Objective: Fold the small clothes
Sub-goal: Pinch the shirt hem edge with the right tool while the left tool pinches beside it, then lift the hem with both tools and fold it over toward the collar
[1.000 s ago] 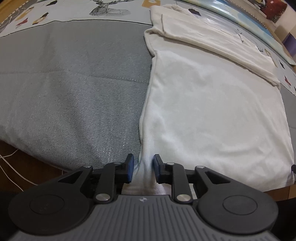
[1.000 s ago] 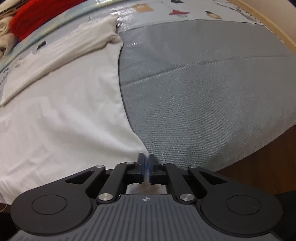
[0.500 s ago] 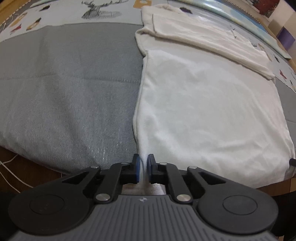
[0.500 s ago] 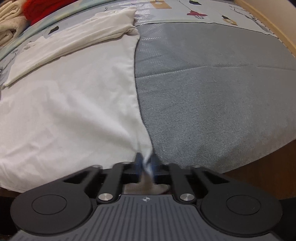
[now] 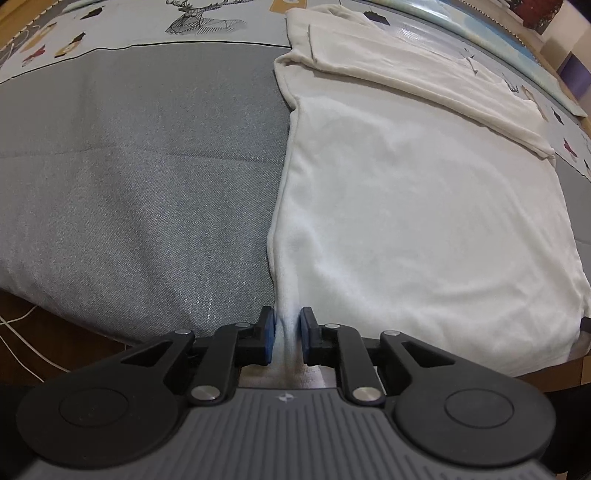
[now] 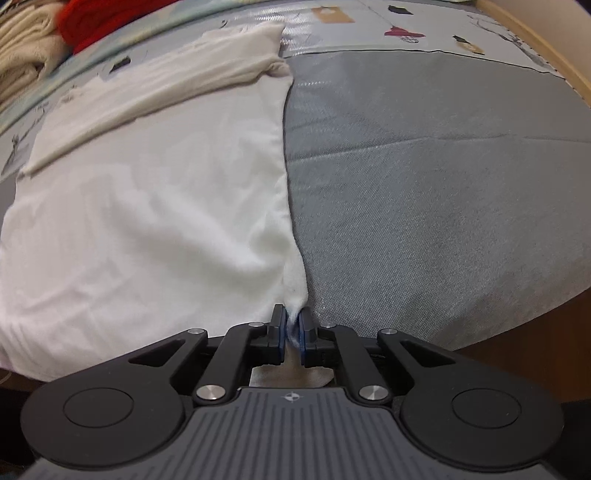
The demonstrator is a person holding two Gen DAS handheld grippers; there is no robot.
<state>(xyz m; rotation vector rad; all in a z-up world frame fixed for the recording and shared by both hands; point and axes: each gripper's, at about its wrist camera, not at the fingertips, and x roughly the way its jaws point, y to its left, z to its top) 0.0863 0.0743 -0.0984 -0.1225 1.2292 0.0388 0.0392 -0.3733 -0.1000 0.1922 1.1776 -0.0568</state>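
Observation:
A white garment (image 5: 417, 206) lies spread flat on a grey mat (image 5: 129, 177), with its far part folded over into a band (image 5: 406, 70). My left gripper (image 5: 287, 326) is shut on the garment's near left corner, and the cloth bunches up between the pads. In the right wrist view the same garment (image 6: 147, 206) fills the left half. My right gripper (image 6: 291, 326) is shut on its near right corner at the mat's front edge.
The grey mat (image 6: 443, 184) lies on a patterned sheet (image 5: 147, 26) over a wooden surface (image 6: 535, 325). Folded cream cloths (image 6: 22, 70) and a red item (image 6: 107, 18) sit at the far left. White cables (image 5: 14, 332) hang off the left front.
My left gripper has closed from open onto the garment's left corner. My right gripper has stayed shut on the right corner, and both grippers have shifted slightly, tugging the near hem.

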